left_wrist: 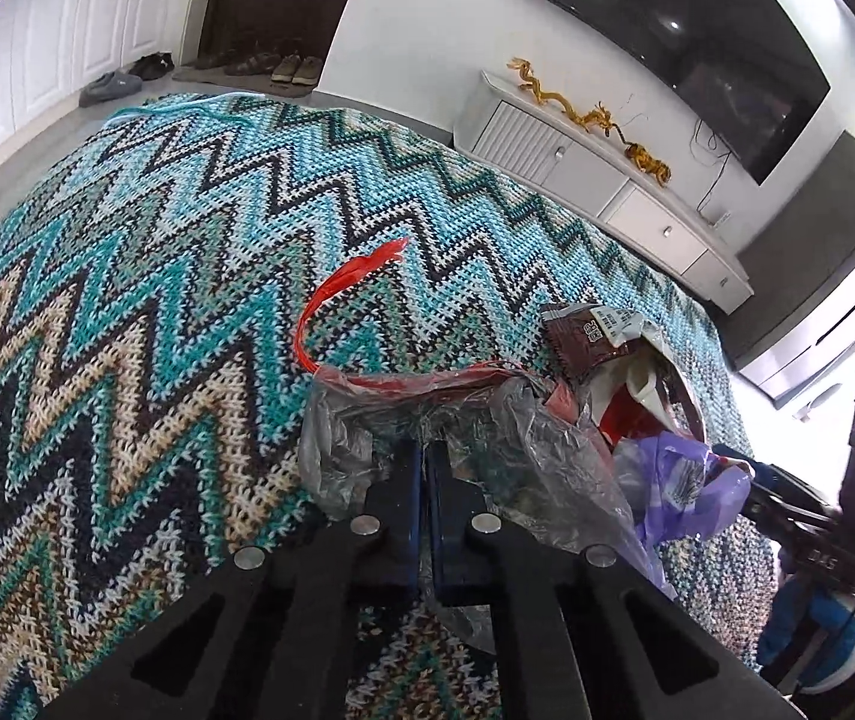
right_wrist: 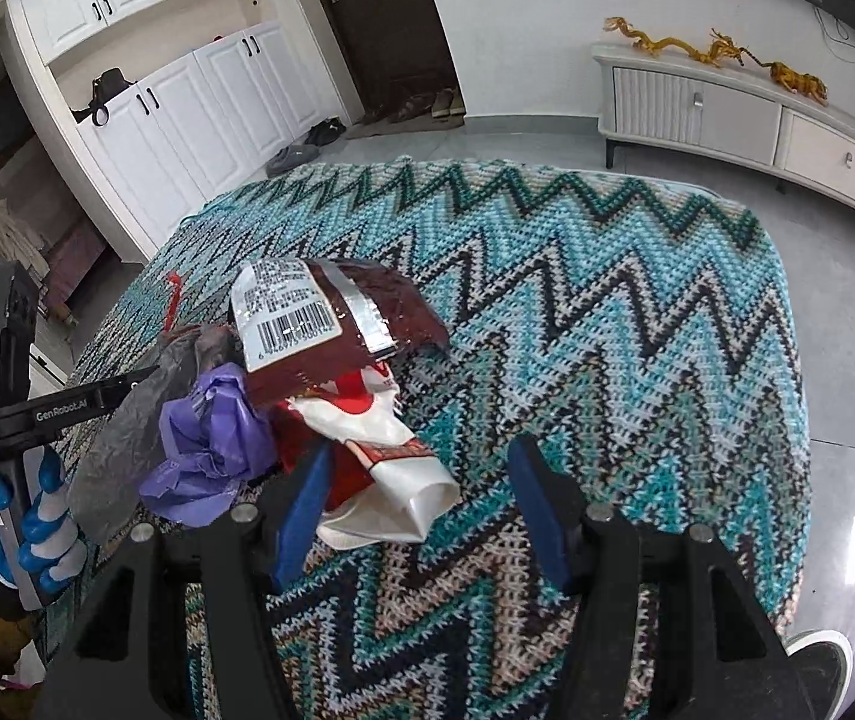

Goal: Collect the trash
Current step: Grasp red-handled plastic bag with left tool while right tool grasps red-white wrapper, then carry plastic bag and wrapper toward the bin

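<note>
Your left gripper point(left_wrist: 424, 450) is clenched on the grey plastic bag point(left_wrist: 517, 450), its two jaws pressed together with film pinched between them, on the zigzag knitted cloth point(left_wrist: 127, 330). Your right gripper point(right_wrist: 421, 498) stands released, two blue pads point(right_wrist: 307, 510) apart, with the white-and-red wrapper point(right_wrist: 391, 468) lying between them but not pressed.

Four pieces of trash sit in one heap against the bag: one brown packet point(right_wrist: 331, 330) with a barcode label on top, one white-and-red wrapper below it, one purple film point(right_wrist: 211, 438) beside that, and the bag itself with one red drawstring point(left_wrist: 337, 300) looping up from its rim.

Only the left wrist view shows the drawstring's full loop and the wall-mounted screen point(left_wrist: 697, 42). Only the right wrist view shows your gloved left hand point(right_wrist: 37, 522) on its handle, left of the bag, and the barcode clearly.
</note>
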A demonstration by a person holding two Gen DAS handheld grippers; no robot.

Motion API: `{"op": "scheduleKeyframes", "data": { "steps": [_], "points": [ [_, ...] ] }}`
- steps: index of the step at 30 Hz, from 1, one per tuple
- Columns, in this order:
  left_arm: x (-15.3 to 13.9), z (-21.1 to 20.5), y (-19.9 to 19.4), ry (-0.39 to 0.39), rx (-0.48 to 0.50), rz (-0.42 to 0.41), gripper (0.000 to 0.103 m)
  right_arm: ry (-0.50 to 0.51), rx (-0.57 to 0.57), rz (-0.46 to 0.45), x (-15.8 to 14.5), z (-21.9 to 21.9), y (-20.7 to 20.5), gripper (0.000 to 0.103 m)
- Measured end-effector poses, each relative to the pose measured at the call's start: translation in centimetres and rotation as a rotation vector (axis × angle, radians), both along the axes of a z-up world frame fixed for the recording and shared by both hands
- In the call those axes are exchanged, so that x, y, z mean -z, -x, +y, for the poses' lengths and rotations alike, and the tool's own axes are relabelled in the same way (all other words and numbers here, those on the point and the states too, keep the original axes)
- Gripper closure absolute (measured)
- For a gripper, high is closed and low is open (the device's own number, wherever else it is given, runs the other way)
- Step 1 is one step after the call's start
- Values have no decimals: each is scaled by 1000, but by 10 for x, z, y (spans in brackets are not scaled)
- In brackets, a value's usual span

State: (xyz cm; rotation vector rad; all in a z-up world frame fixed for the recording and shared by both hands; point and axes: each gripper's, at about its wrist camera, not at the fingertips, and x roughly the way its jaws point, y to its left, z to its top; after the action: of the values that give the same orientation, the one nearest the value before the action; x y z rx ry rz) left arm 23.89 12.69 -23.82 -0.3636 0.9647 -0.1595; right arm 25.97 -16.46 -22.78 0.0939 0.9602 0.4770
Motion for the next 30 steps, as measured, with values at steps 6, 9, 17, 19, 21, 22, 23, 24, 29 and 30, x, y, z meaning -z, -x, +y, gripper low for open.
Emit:
{"op": "scheduleKeyframes", "data": {
  "steps": [6, 9, 17, 19, 21, 22, 23, 24, 29, 30],
  "points": [
    [-8, 7, 18, 17, 7, -22, 101, 6, 0, -2, 2, 4, 4, 73],
    [-16, 12, 30, 16, 0, -41, 101, 28, -2, -11, -2, 7, 12, 75],
    [-51, 25, 63, -5, -14, -112, 101, 108, -2, -56, -26, -6, 56, 75],
    [-60, 28, 73, -11, -17, -133, 101, 136, 2, -65, -31, -10, 70, 75],
    [-70, 29, 79, -17, -19, -151, 101, 176, 9, -78, -37, -14, 84, 75],
    [-74, 30, 84, -17, -19, -159, 101, 206, 12, -87, -40, -16, 91, 75],
    [-78, 31, 88, -17, -19, -166, 101, 240, 14, -97, -43, -18, 98, 75],
    [-82, 31, 92, -18, -18, -174, 101, 261, 12, -105, -45, -19, 104, 75],
    [-99, 31, 111, -15, -15, -213, 101, 325, 11, -153, -68, -25, 129, 75],
    [-102, 30, 115, -12, -13, -220, 101, 331, 6, -167, -73, -24, 135, 75]
  ]
}}
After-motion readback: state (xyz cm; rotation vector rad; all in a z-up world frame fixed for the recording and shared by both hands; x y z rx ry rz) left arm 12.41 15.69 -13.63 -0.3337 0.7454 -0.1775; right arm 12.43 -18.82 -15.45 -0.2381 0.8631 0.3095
